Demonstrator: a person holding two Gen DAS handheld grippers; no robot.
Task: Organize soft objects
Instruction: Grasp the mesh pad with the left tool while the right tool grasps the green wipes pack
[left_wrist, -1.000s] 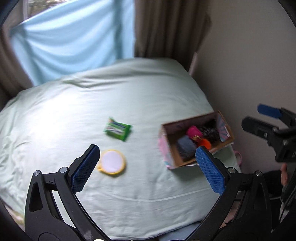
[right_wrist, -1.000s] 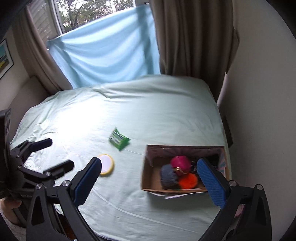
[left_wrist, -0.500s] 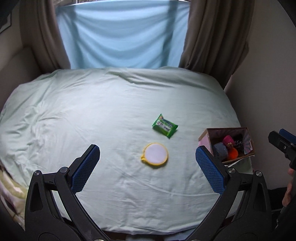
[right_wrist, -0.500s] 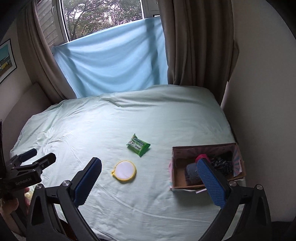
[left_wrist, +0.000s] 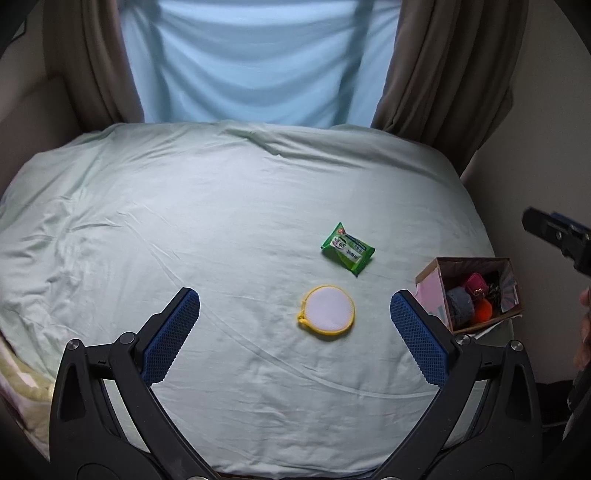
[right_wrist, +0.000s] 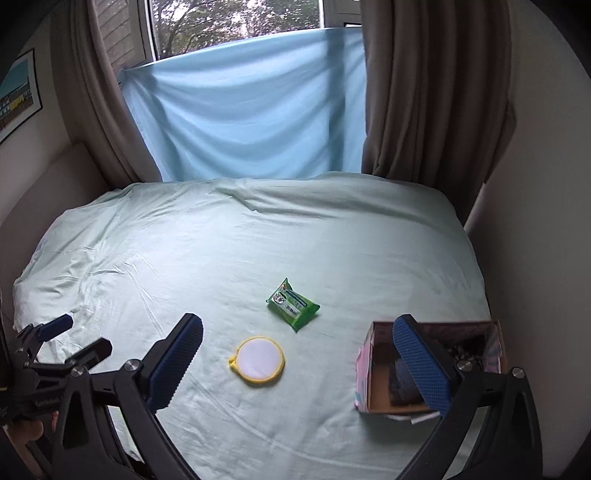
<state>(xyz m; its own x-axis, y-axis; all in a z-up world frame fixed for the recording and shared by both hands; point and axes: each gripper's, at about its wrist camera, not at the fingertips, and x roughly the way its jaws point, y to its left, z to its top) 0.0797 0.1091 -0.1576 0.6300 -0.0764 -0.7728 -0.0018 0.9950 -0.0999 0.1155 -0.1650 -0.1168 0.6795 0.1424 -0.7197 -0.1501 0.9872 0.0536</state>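
A round white pad with a yellow rim (left_wrist: 327, 309) (right_wrist: 257, 359) lies on the pale green bed sheet (left_wrist: 184, 221) (right_wrist: 332, 240). A green wipes packet (left_wrist: 348, 249) (right_wrist: 292, 304) lies just beyond it. A cardboard box (left_wrist: 428, 275) (right_wrist: 364, 363) at the bed's right edge holds a grey, a pink and an orange soft item. My left gripper (left_wrist: 294, 334) is open and empty, above the near bed, in front of the pad. My right gripper (right_wrist: 297, 363) is open and empty, its right finger in front of the box.
Brown curtains (right_wrist: 424, 92) and a blue cloth (right_wrist: 251, 103) hang at the far window. A wall (right_wrist: 535, 184) runs close along the bed's right side. The left gripper also shows at the left of the right wrist view (right_wrist: 55, 343).
Both grippers have pulled back and up from the bed. The left view has swung left, so the box now sits at its far right. Nothing was grasped.
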